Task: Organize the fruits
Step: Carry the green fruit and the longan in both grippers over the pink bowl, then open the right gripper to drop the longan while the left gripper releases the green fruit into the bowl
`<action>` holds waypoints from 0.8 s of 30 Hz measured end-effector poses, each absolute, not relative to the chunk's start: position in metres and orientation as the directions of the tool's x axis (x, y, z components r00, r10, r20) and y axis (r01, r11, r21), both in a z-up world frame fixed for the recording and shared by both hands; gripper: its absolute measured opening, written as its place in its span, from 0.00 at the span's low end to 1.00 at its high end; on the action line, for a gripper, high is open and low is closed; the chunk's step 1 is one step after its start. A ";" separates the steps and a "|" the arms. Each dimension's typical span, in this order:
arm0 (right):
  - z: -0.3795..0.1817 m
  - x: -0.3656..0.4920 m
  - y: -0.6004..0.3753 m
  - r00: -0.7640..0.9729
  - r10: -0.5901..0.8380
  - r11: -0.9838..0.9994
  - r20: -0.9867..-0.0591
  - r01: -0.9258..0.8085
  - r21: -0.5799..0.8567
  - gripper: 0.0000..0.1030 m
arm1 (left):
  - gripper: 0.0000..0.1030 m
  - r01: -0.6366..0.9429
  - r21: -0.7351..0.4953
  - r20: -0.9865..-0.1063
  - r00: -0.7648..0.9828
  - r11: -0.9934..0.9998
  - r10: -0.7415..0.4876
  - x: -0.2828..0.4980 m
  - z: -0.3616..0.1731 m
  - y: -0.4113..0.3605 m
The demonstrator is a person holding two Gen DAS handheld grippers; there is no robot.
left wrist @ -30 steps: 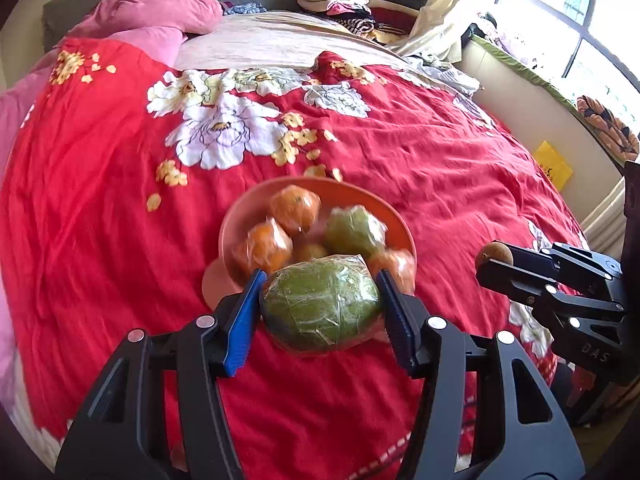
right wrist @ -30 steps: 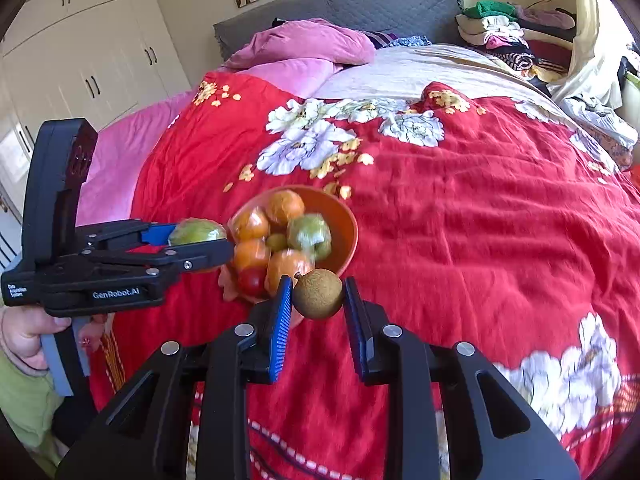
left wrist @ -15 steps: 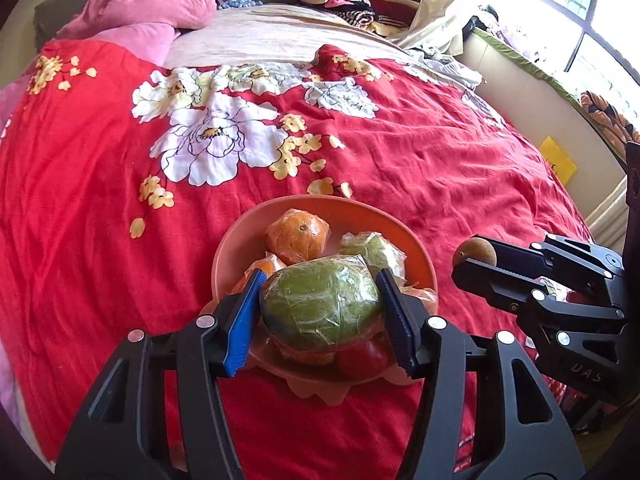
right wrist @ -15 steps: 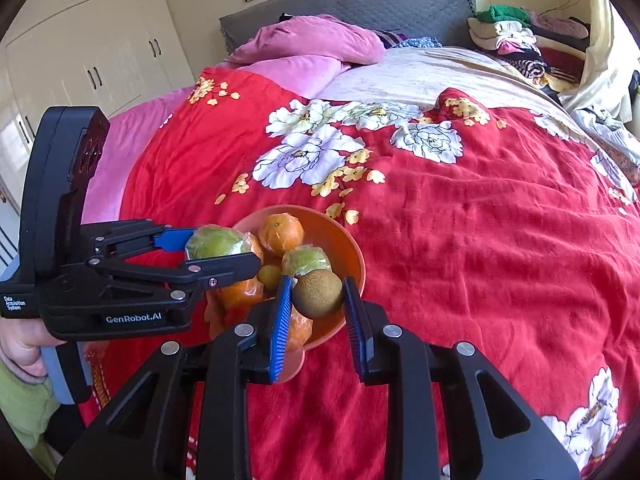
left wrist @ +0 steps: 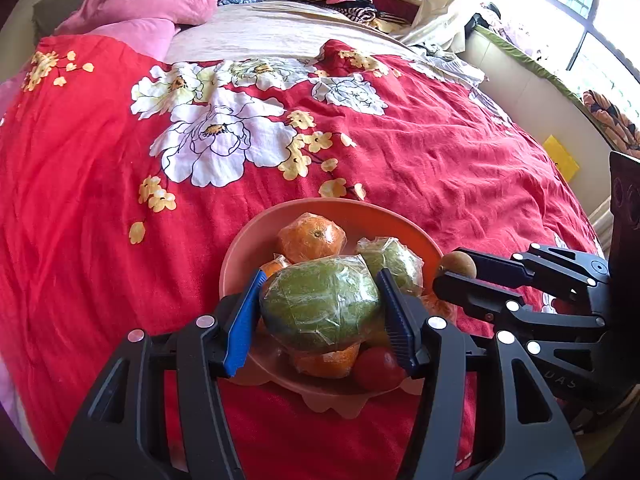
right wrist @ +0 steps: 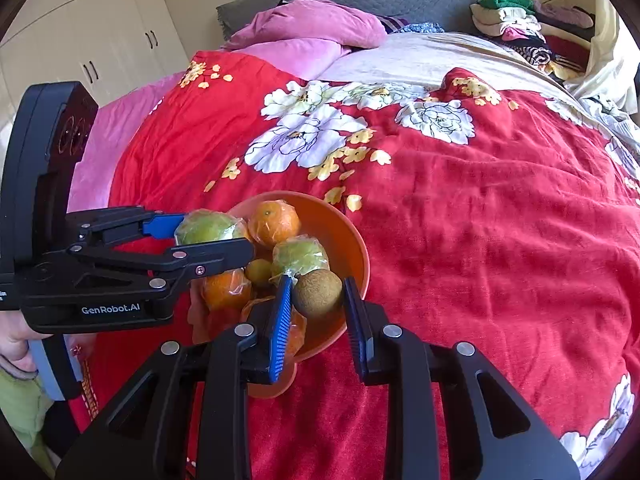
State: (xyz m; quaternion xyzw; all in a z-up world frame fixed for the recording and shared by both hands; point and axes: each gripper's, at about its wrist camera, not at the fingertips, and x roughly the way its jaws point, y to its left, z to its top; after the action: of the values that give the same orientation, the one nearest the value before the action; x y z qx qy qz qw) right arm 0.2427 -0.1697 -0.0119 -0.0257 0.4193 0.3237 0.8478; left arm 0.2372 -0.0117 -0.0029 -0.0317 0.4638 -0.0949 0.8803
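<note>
While each claw hangs over the bowl [left wrist: 240, 256], left claw [left wrist: 320, 308] pinches wrapped green fruit [left wrist: 320, 304], right claw [right wrist: 318, 300] pinches brown fruit [right wrist: 318, 293].

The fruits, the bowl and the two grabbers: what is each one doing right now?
Left gripper: shut on the big green plastic-wrapped fruit.
Right gripper: shut on the small round brown fruit.
Orange plastic bowl: upright on the red flowered blanket, partly filled.
Wrapped orange tangerine: resting in the bowl.
Small green wrapped fruit: resting in the bowl.
</note>
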 end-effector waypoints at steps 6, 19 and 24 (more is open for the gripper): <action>-0.012 0.243 -0.171 0.442 0.529 0.791 -0.725 -0.565 0.233 0.25 | 0.47 0.136 -0.147 -0.809 0.553 0.980 -0.198 0.238 -0.003 -0.011; -0.006 0.237 -0.182 0.461 0.530 0.800 -0.712 -0.549 0.240 0.35 | 0.47 0.137 -0.145 -0.809 0.553 0.980 -0.197 0.238 -0.003 -0.012; -0.004 0.236 -0.185 0.466 0.525 0.805 -0.712 -0.543 0.238 0.39 | 0.47 0.136 -0.146 -0.810 0.553 0.980 -0.197 0.239 -0.003 -0.012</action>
State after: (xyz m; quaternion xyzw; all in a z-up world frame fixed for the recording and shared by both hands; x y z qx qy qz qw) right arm 0.2363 -0.1848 -0.0042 -0.0111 0.4119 0.3117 0.8562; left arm 0.2385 -0.0116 -0.0029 -0.0332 0.4635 -0.0945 0.8804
